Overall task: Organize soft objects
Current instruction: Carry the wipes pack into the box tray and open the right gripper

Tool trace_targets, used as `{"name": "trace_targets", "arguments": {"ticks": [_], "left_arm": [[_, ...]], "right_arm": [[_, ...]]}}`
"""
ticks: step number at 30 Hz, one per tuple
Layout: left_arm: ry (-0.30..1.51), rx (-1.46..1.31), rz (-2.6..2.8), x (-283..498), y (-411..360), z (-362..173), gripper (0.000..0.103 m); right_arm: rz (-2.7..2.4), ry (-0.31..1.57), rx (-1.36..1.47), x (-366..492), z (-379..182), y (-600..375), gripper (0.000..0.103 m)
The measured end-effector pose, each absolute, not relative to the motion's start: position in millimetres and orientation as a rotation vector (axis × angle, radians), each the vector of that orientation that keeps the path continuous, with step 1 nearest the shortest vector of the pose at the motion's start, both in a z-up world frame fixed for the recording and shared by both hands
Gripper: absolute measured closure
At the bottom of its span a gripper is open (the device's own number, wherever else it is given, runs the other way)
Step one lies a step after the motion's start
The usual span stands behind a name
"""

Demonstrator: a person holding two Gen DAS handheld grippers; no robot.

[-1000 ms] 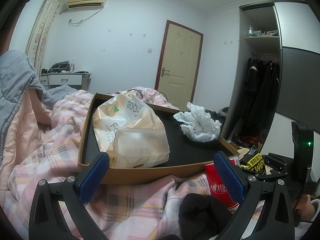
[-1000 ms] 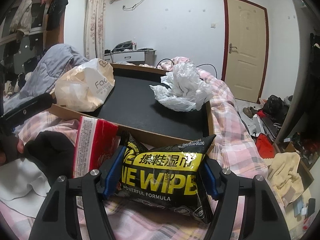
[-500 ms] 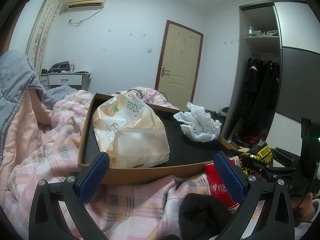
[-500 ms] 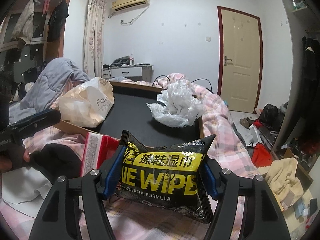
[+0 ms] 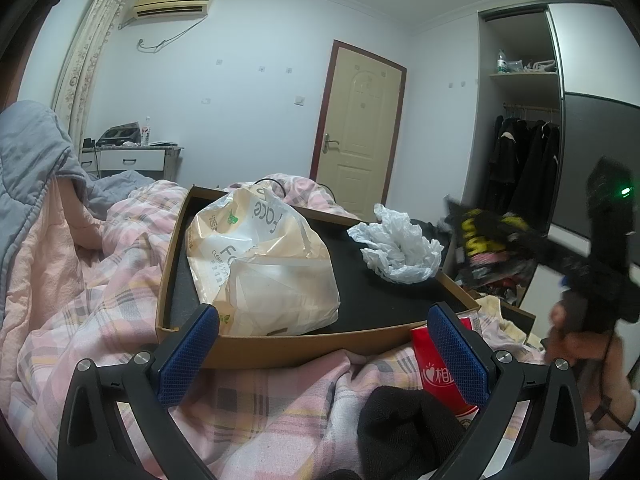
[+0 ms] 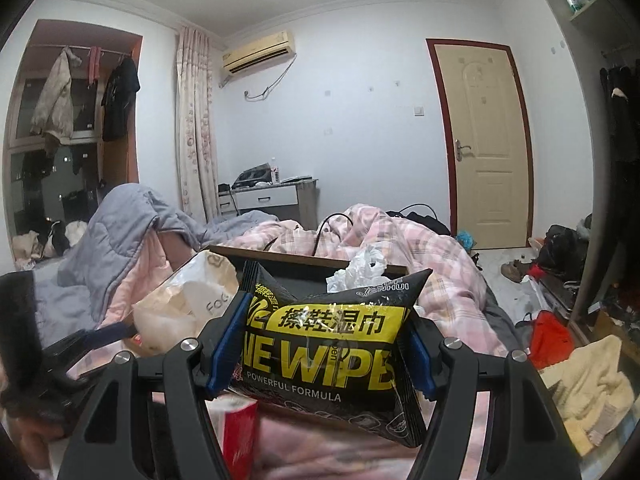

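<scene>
My right gripper (image 6: pixel 320 340) is shut on a black and yellow pack of wipes (image 6: pixel 324 344), held up off the bed in front of a shallow cardboard tray (image 6: pixel 280 254). From the left wrist camera that same pack (image 5: pixel 480 236) appears blurred beyond the tray's (image 5: pixel 320 340) right side. A beige plastic bag (image 5: pixel 260 268) and a crumpled white bag (image 5: pixel 396 248) lie in the tray. My left gripper (image 5: pixel 320 356) stands open just before the tray's near wall, nothing between its fingers. A red packet (image 5: pixel 440 372) and a black sock (image 5: pixel 400 428) lie on the bed beside it.
The tray rests on a pink plaid quilt (image 5: pixel 80 320) with a grey blanket (image 5: pixel 24 168) heaped at the left. A cable (image 6: pixel 332 224) runs over the quilt behind the tray. Clothes and a cream towel (image 6: pixel 592 380) litter the floor on the right.
The right gripper has lifted the wipes pack off the bed and tilted up, so the tray now sits lower in its view. The left gripper has stayed where it was.
</scene>
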State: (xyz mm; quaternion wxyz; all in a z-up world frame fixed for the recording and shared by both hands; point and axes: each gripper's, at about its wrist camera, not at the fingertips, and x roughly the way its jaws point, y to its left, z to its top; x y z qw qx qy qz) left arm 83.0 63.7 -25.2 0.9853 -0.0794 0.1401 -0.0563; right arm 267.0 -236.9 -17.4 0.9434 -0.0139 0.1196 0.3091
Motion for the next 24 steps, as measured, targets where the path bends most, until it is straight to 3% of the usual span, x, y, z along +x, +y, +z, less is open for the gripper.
{"name": "trace_targets", "arguments": {"ticks": [12, 21, 24], "left_arm": [[0.285, -0.162, -0.111, 83.0, 65.3, -25.7, 0.0], [0.285, -0.161, -0.11, 82.9, 65.5, -25.6, 0.0], [0.286, -0.161, -0.11, 82.9, 65.6, -25.6, 0.0]], "right_arm": [[0.617, 0.387, -0.031, 277.2, -48.0, -228.9, 0.036], [0.603, 0.416, -0.105, 278.5, -50.4, -221.4, 0.027], [0.597, 0.428, -0.1, 279.4, -51.3, -222.8, 0.015]]}}
